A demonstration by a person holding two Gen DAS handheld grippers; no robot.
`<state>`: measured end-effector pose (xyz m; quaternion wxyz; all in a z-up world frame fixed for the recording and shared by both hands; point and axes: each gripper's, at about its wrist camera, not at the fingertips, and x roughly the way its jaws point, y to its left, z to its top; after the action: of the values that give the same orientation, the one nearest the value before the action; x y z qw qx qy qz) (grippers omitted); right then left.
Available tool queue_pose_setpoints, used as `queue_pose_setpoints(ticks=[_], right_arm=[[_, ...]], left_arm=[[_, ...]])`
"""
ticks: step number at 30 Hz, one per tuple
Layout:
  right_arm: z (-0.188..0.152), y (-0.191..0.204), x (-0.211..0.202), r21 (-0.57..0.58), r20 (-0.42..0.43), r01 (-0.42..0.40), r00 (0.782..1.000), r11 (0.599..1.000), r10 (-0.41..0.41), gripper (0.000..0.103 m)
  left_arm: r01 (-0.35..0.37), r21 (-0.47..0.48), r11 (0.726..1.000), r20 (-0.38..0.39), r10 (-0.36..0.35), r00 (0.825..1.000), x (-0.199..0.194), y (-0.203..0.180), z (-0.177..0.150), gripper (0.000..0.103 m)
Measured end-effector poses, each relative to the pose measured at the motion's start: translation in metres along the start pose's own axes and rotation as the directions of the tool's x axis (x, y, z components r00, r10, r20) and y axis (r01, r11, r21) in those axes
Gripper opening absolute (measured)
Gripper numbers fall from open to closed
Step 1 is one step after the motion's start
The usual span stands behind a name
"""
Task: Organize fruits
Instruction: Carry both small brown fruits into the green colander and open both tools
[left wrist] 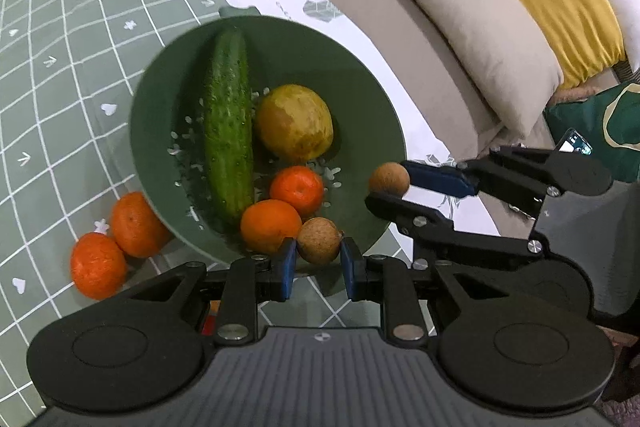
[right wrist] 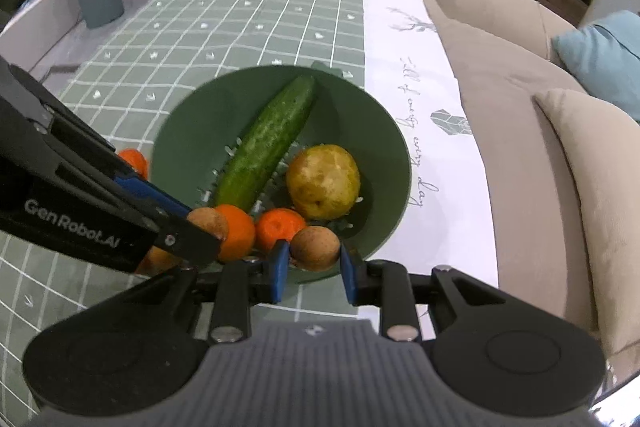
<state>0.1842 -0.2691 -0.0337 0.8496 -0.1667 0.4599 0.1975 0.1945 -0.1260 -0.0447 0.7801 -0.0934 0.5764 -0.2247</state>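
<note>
A green bowl [left wrist: 160,99] [right wrist: 192,131] on the checked tablecloth holds a cucumber [left wrist: 228,123] [right wrist: 268,143], a yellow-green pear [left wrist: 294,123] [right wrist: 324,181] and two tangerines [left wrist: 296,189] [right wrist: 278,227]. My left gripper [left wrist: 319,259] [right wrist: 206,223] is shut on a small brown fruit [left wrist: 319,241] [right wrist: 208,221] over the bowl's near rim. My right gripper [right wrist: 314,263] [left wrist: 390,187] is shut on another small brown fruit [right wrist: 315,247] [left wrist: 389,179] at the bowl's edge.
Two tangerines [left wrist: 120,243] lie on the cloth left of the bowl; one shows in the right wrist view [right wrist: 134,161]. A white table runner [right wrist: 400,75] edges the table. A beige sofa [right wrist: 520,115] with cushions [left wrist: 472,39] stands to the right.
</note>
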Motion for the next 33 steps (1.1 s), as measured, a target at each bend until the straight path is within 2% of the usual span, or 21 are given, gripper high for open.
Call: queue_pose_setpoints(ticks=[15, 17, 23, 25, 29, 33], right_arm=[[0.006, -0.003, 0.022, -0.06, -0.021, -0.024, 1.0, 0.998, 0.023, 0.023], [0.006, -0.002, 0.022, -0.062, -0.022, -0.022, 1.0, 0.998, 0.021, 0.023], [0.008, -0.001, 0.018, -0.062, -0.024, -0.009, 1.0, 0.998, 0.007, 0.025], [0.008, 0.0, 0.016, -0.062, -0.023, -0.003, 1.0, 0.998, 0.002, 0.031], [0.011, 0.002, 0.008, -0.065, -0.016, 0.011, 1.0, 0.998, -0.012, 0.035], [0.014, 0.005, -0.005, -0.06, 0.01, 0.028, 1.0, 0.998, -0.028, 0.042]], left_arm=[[-0.023, -0.021, 1.0, -0.045, 0.022, 0.999, 0.019, 0.006, 0.013, 0.026], [-0.026, -0.027, 0.999, -0.052, 0.025, 0.998, 0.021, 0.007, 0.013, 0.028], [-0.053, -0.017, 0.998, -0.036, 0.053, 0.998, 0.013, 0.01, 0.011, 0.043], [-0.057, -0.009, 0.998, -0.028, 0.057, 0.998, 0.007, 0.01, 0.009, 0.044], [-0.066, 0.001, 0.998, -0.011, 0.066, 0.998, -0.006, 0.007, 0.006, 0.049], [-0.078, 0.017, 0.997, 0.023, 0.078, 0.997, -0.02, 0.004, 0.001, 0.053]])
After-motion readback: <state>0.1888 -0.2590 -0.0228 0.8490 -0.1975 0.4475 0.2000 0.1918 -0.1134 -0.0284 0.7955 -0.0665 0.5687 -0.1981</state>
